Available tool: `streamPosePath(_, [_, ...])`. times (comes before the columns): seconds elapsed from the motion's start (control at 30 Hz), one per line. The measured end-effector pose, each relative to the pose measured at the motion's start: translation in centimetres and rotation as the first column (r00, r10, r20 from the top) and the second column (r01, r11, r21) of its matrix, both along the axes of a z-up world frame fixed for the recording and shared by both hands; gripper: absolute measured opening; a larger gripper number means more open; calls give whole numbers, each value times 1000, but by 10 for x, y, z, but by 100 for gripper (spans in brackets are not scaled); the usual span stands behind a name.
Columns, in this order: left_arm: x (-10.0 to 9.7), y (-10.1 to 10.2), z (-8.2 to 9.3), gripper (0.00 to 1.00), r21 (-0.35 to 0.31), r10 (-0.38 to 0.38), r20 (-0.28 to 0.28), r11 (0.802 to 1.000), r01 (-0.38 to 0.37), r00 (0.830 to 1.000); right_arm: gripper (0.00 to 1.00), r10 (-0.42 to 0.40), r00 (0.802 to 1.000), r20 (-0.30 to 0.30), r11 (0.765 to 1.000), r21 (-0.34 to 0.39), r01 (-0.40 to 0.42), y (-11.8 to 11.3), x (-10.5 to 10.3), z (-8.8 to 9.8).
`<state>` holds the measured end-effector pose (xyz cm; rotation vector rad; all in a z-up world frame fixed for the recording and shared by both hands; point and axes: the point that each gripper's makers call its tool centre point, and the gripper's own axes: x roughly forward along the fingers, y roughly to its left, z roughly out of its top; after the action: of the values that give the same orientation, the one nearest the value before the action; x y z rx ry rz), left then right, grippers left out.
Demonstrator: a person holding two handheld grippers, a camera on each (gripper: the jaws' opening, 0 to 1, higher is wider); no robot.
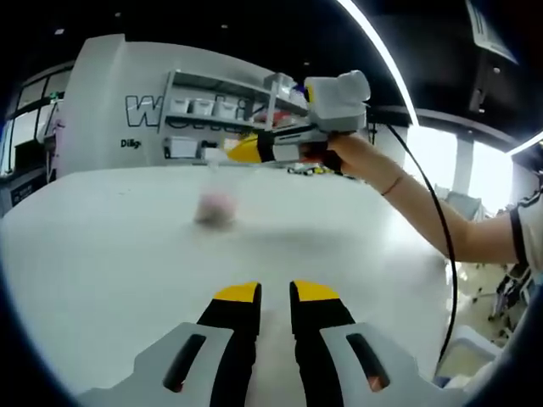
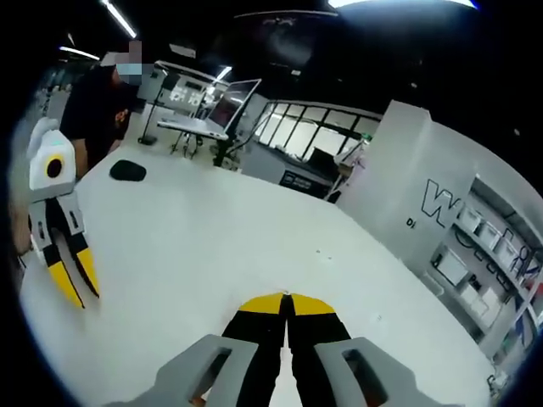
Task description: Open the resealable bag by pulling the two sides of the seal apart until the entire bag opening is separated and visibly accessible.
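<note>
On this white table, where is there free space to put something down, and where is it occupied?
In the left gripper view, the table is bare between the left tool and the blurred bag. Around the bag, under the right tool, it is occupied. In the right gripper view, the stretch ahead of the right tool is bare up to the dark pad.

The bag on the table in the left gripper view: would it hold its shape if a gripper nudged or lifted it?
Probably not. The bag is blurred, but looks like a low, soft heap on the white table, so likely floppy and light. It should slide rather than roll. Something pinkish seems to show through; its weight cannot be judged.
</note>
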<state>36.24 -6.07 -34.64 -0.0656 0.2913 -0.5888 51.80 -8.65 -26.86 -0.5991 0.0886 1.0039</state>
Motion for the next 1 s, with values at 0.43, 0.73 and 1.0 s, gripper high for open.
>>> streamPosePath(0.43, [0, 0, -1, 15, -3, 3, 2, 1000, -3, 1000, 2, 11, 996, -84, 999, -48, -15, -3, -22, -20])
streamPosePath(0.73, [0, 1, 0, 15, -5, 4, 4, 1000, -4, 1000, 8, -13, 994, -108, 996, -92, 2, -11, -36, -30])
streamPosePath(1.0, [2, 3, 3, 18, -18, 16, 23, 1000, -15, 1000, 16, -1, 995, -99, 995, -99, -9, -13, -45, -33])
